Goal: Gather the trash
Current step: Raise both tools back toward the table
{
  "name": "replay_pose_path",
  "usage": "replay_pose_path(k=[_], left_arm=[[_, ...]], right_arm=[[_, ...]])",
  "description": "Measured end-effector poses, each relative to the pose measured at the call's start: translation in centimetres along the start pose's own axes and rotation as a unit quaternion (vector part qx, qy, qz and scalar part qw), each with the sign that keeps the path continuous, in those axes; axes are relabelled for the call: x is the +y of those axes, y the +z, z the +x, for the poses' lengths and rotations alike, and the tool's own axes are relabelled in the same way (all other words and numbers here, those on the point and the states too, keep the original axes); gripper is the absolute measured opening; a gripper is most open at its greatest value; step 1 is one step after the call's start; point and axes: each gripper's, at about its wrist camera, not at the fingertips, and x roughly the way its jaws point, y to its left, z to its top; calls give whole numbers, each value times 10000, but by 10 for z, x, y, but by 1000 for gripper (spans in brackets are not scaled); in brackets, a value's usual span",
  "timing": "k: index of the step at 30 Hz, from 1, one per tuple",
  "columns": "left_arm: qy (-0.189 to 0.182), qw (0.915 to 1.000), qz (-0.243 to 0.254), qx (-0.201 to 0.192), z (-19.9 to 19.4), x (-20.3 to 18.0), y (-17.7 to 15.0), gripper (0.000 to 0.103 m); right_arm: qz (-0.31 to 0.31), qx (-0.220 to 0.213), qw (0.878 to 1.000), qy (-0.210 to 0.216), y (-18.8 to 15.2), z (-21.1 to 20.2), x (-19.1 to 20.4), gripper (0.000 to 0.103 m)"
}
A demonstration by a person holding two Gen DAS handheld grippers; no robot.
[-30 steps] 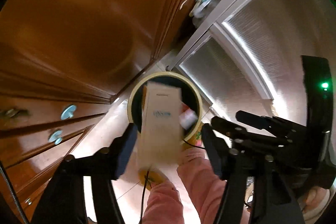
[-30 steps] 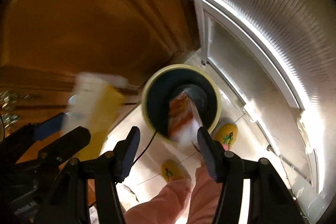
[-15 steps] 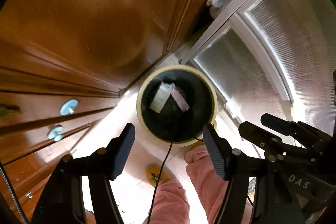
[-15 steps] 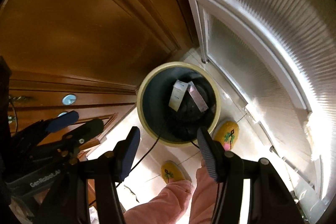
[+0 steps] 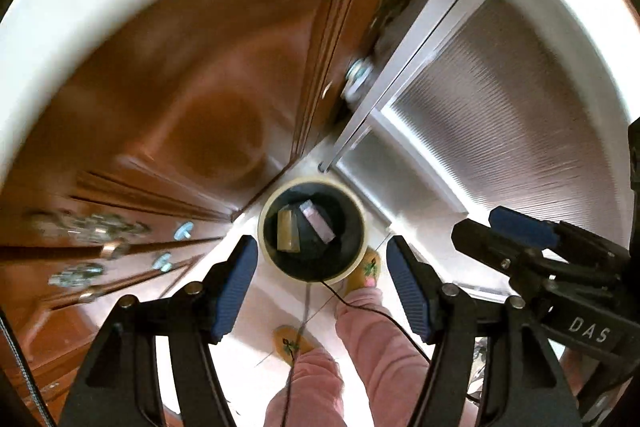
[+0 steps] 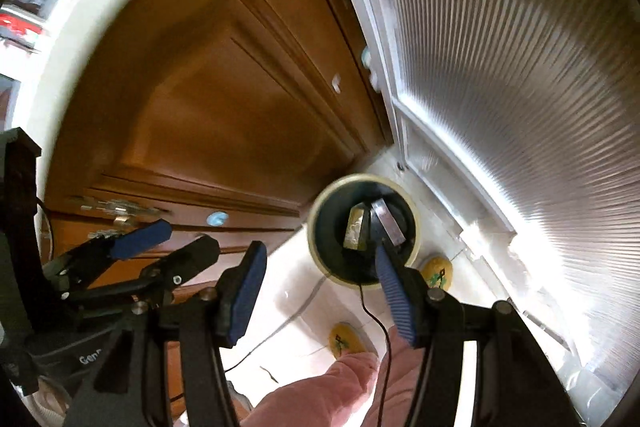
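Left hand-held gripper [image 5: 322,287] & right hand-held gripper [image 6: 320,291]: both released, nothing btwn pads, pointing down above trash bin [image 5: 264,227]. Two cartons [image 5: 287,235] lie inside bin, side by side. Bin stands on floor [image 5: 256,311] near wooden cabinet [image 5: 192,99].

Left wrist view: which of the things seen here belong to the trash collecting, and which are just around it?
Part of the job:
- trash bin, on the floor
- yellowish box, inside it
- pale pinkish box, inside it
- left tool, open and empty
- right tool, open and empty

Just around:
- wooden cabinets
- frosted glass door
- yellow slippers
- black cable
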Motion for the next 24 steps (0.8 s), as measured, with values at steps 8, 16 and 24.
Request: replay_pose_path(k=[8, 16, 24], left_arm=[[-171, 9974, 117, -688, -129, -19, 5, 65], [-326, 9900, 260, -1347, -235, -34, -3, 66], [-440, 9818, 415, -1799, -299, -45, 14, 74]], right_arm=[[-280, -824, 9961, 116, -2, -126, 44, 57], [-628, -1603, 9849, 178, -19, -239, 83, 62], [-727, -2122, 9745, 98, -18, -299, 98, 65]])
